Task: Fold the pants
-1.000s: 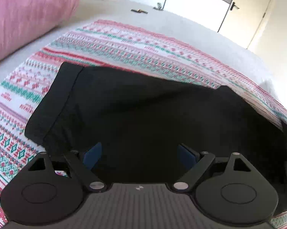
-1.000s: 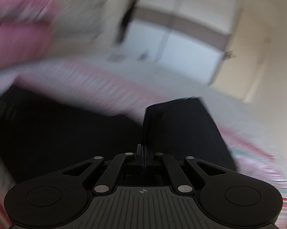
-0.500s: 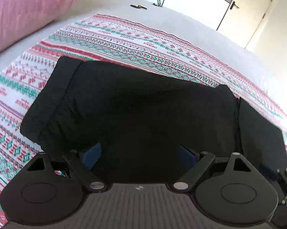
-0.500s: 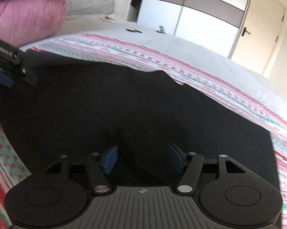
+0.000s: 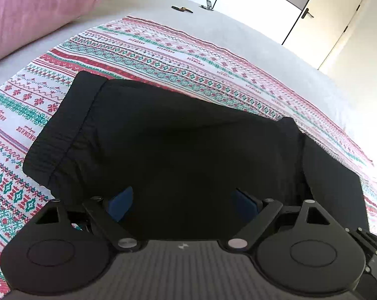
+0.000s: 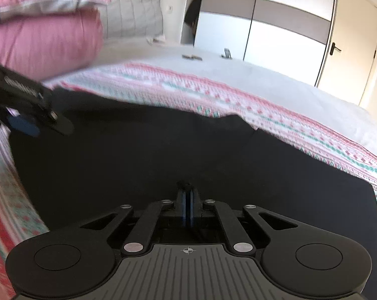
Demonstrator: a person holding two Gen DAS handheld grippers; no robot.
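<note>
Black pants [image 5: 183,145] lie folded on a patterned red, green and white blanket [image 5: 178,50], waistband [image 5: 60,127] at the left. My left gripper [image 5: 182,201] is open, its blue pads just above the near edge of the pants. In the right wrist view the pants [image 6: 163,155] fill the middle. My right gripper [image 6: 187,195] is shut, pads together, low over the fabric; whether cloth is pinched I cannot tell. The left gripper shows there at the far left [image 6: 25,122].
A pink pillow [image 5: 35,7] lies at the back left on the grey bed sheet [image 5: 213,22]. Small dark objects [image 5: 182,8] sit on the far sheet. A white wardrobe [image 6: 276,32] and a door [image 6: 351,40] stand behind the bed.
My right gripper laid the pant leg over, opened, then shut again over the fabric. My left gripper stayed open and drew back a little.
</note>
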